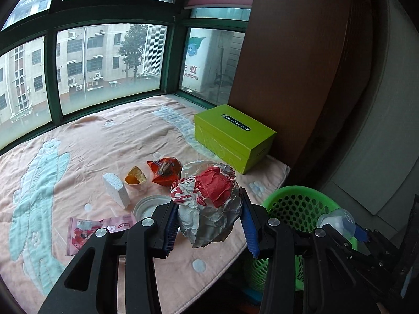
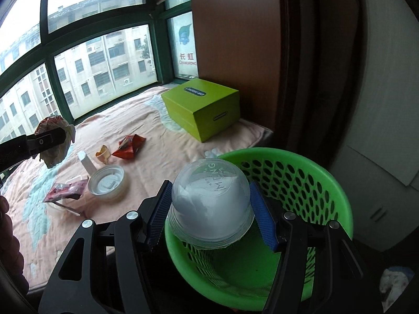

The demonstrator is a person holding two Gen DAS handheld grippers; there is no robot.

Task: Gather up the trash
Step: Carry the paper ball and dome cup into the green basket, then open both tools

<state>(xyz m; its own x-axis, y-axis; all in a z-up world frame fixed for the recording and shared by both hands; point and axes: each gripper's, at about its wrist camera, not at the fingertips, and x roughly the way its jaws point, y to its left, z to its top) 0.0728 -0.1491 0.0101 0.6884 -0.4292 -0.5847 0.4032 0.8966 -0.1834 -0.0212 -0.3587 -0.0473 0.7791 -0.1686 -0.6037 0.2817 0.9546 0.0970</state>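
the right gripper [image 2: 210,209] holds a clear plastic cup [image 2: 210,204] right over the green basket [image 2: 327,188], so i think it drops it next, while the left gripper [image 1: 208,225] holds a crumpled paper wrapper [image 1: 207,201] beside the basket, waiting its turn.

A green-framed bay window [image 1: 110,60] admits grey daylight; below it lies a pink quilted blanket [image 1: 86,141], and right of it stands a brown wooden cabinet [image 1: 296,60].

Home bedroom, probably, pink quilted blanket [image 1: 86,141] on a bay-window ledge, apartment blocks [image 1: 86,57] outside, wooden wardrobe [image 1: 293,60]
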